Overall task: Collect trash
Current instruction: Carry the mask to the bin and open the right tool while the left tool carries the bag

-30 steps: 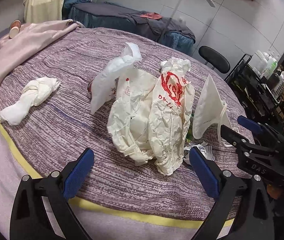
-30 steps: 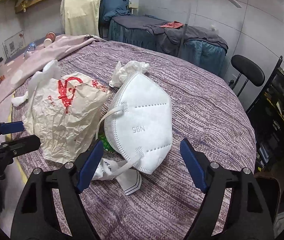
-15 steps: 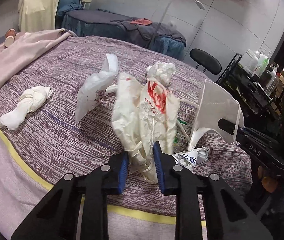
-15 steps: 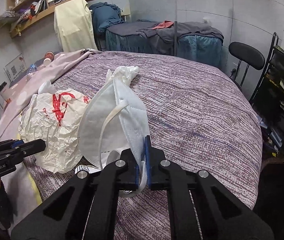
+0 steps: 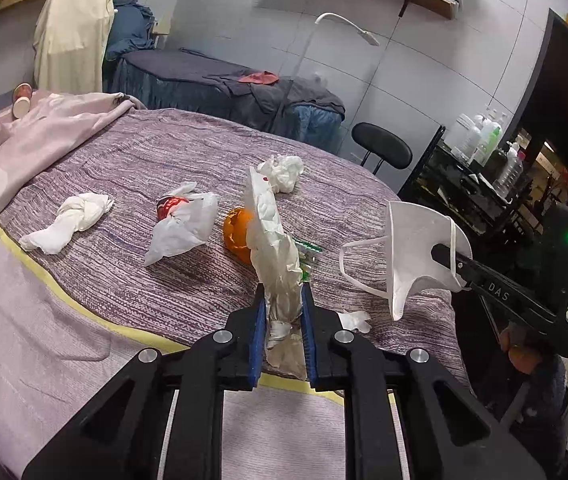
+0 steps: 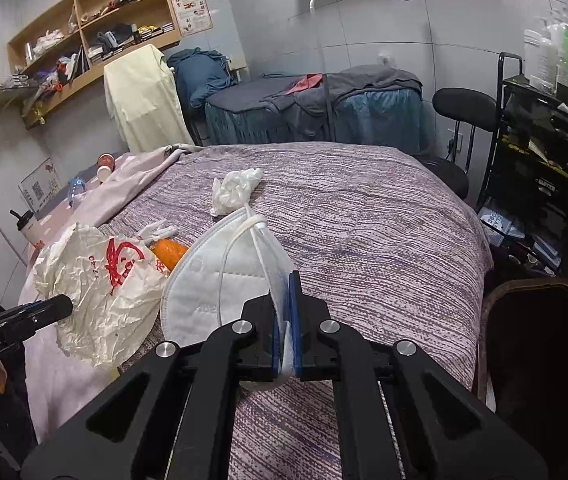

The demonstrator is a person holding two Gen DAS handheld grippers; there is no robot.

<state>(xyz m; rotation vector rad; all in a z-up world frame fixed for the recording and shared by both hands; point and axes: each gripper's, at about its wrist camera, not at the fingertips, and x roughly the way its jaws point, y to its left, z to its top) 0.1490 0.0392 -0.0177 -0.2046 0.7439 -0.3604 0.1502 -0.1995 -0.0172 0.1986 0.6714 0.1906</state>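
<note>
A crumpled white paper bag (image 5: 273, 240) with red print stands up from my left gripper (image 5: 282, 300), whose jaws are closing with the blue pads pressed on its lower end. It hangs above the purple bedspread (image 5: 163, 280). In the right wrist view the same bag (image 6: 99, 280) shows at the left. My right gripper (image 6: 284, 280) is shut on the edge of a white face mask (image 6: 211, 280), also lifted; the mask (image 5: 412, 248) shows in the left wrist view. An orange peel (image 5: 235, 232), a white plastic bag (image 5: 179, 228), a knotted tissue (image 5: 67, 224) and a crumpled tissue (image 5: 281, 172) lie on the bed.
A small white scrap (image 5: 354, 320) and a green wrapper (image 5: 308, 246) lie near the bed's front edge. A pink blanket (image 5: 23, 148) covers the left side. A black cart with bottles (image 5: 484, 184) and a black stool (image 5: 382, 146) stand at the right. A dark bin (image 6: 536, 340) is beside the bed.
Both grippers went from wide open to closed, the left on the paper bag, the right on the mask. Both lifted and pulled back, and the orange peel came into sight.
</note>
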